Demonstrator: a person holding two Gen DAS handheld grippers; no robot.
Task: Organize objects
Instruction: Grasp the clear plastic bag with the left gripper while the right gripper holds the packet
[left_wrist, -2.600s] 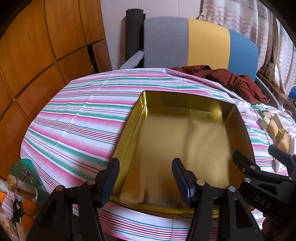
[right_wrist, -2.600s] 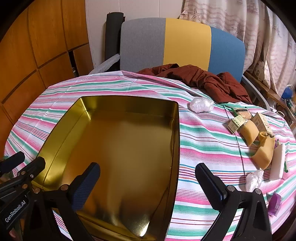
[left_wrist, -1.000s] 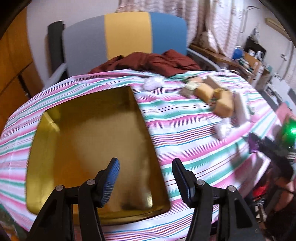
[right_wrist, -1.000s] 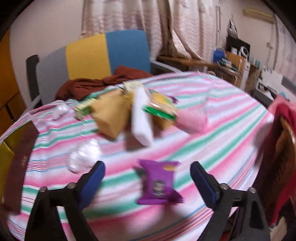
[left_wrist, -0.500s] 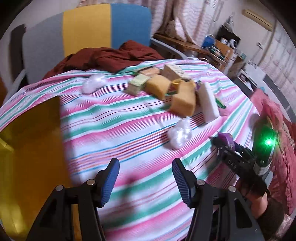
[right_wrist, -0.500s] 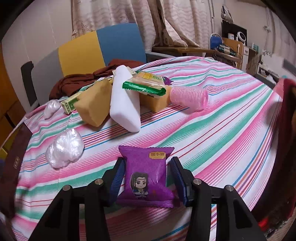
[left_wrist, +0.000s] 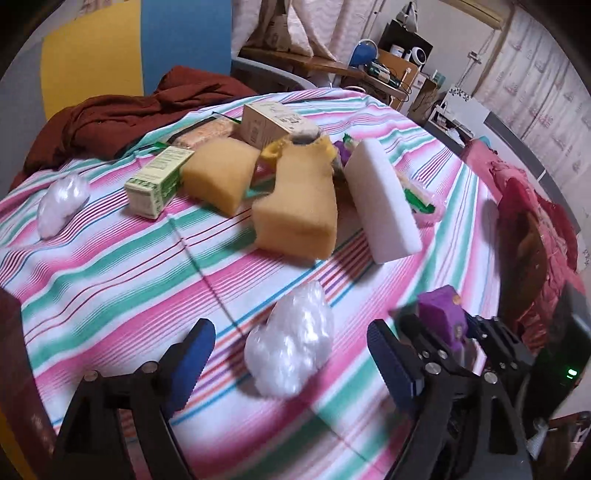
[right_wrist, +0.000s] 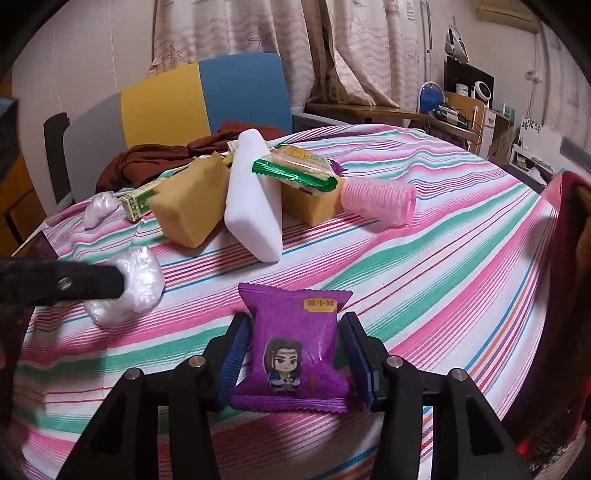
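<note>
Right gripper (right_wrist: 295, 360) is clamped on the purple snack packet (right_wrist: 295, 343), fingers pressed against both side edges, at the near edge of the striped tablecloth (right_wrist: 424, 266). Left gripper (left_wrist: 291, 354) stands wide apart, holding nothing, a crumpled clear plastic bundle (left_wrist: 291, 343) lying between its fingers. Sponges, boxes and a white foam block (right_wrist: 255, 199) are heaped farther back

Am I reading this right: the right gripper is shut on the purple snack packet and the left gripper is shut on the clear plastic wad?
Only partly. The left gripper is open, its fingers standing either side of the clear plastic wad without closing on it, as the left wrist view shows. The right gripper is indeed shut on the purple snack packet.
</note>
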